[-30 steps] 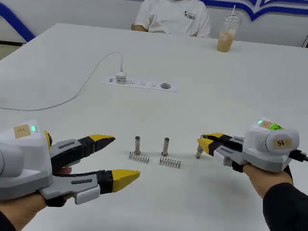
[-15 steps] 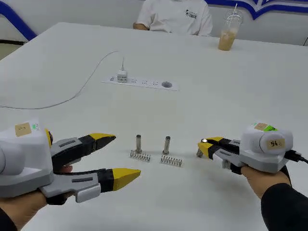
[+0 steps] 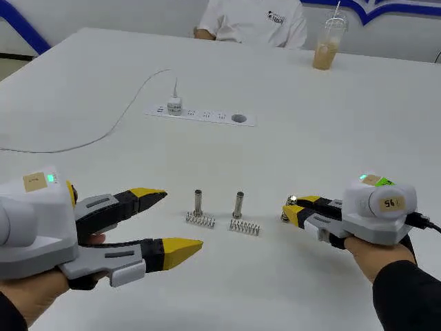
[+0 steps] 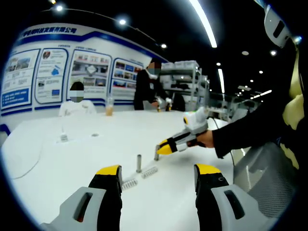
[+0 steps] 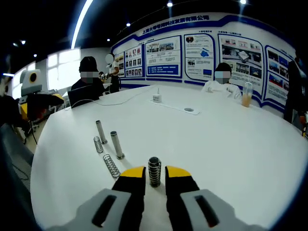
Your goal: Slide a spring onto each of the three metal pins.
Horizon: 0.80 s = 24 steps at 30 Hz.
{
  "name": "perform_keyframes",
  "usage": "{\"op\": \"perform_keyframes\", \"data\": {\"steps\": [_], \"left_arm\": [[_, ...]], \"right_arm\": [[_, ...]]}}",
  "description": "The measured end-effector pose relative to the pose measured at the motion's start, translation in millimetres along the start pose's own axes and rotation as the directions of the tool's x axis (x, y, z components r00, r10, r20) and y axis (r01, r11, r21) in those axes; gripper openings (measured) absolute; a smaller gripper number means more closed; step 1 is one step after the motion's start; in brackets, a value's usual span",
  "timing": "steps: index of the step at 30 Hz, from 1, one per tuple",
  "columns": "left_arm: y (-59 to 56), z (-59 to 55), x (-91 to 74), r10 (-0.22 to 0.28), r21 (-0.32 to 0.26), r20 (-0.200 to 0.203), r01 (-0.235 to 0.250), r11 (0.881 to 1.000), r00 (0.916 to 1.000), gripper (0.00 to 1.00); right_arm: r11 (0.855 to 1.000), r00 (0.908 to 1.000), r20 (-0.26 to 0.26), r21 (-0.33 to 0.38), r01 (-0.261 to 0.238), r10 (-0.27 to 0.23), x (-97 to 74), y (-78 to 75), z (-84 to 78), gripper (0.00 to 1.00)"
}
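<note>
Two bare metal pins [image 3: 198, 202] [image 3: 238, 204] stand upright mid-table. One loose spring [image 3: 200, 220] lies in front of the left pin and another loose spring [image 3: 244, 228] in front of the middle one. The third pin [image 3: 290, 205] at the right carries a spring [image 5: 154, 177]. My right gripper [image 3: 293, 207] is level with the table, its jaws closed in on that spring from both sides. My left gripper [image 3: 167, 221] hovers wide open, left of the pins, holding nothing. In the left gripper view the near pin [image 4: 138, 162] rises beyond the open jaws.
A white power strip [image 3: 201, 116] with a plugged charger and a trailing cable [image 3: 103, 138] lies behind the pins. At the far edge stands an iced drink cup [image 3: 326, 49], and a person in a white shirt [image 3: 251, 21] sits there.
My right gripper has sunk a little toward the table around the third pin. The left gripper has stayed open and nearly still; the head camera shifted slightly.
</note>
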<state>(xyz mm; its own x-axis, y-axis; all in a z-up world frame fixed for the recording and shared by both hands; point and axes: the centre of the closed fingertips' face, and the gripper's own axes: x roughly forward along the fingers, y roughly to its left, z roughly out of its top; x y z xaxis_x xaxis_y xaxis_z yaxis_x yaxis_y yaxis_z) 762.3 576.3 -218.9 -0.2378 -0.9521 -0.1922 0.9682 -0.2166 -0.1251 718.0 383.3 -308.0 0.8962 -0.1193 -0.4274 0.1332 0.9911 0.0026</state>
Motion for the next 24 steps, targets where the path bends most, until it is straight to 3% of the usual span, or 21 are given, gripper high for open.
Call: {"op": "perform_keyframes", "data": {"steps": [8,15,24], "left_arm": [[-0.3,1.6,-0.5,-0.001,0.004,0.006,0.000,1.000,1.0000,0.62],[-1.7,0.0,-0.7,-0.005,0.005,0.005,0.005,1.000,1.0000,0.62],[-3.8,-0.5,0.7,-0.014,0.009,0.002,0.014,1.000,0.9999,0.61]], "right_arm": [[1.000,0.9999,-0.016,0.005,0.003,-0.003,-12.1,-1.5,-4.6,0.18],[0.999,0.9989,-0.034,0.010,-0.032,0.032,-20.7,11.0,-10.7,0.18],[0.989,0.9885,-0.032,0.001,-0.148,0.148,-15.5,43.8,-6.9,0.18]]}}
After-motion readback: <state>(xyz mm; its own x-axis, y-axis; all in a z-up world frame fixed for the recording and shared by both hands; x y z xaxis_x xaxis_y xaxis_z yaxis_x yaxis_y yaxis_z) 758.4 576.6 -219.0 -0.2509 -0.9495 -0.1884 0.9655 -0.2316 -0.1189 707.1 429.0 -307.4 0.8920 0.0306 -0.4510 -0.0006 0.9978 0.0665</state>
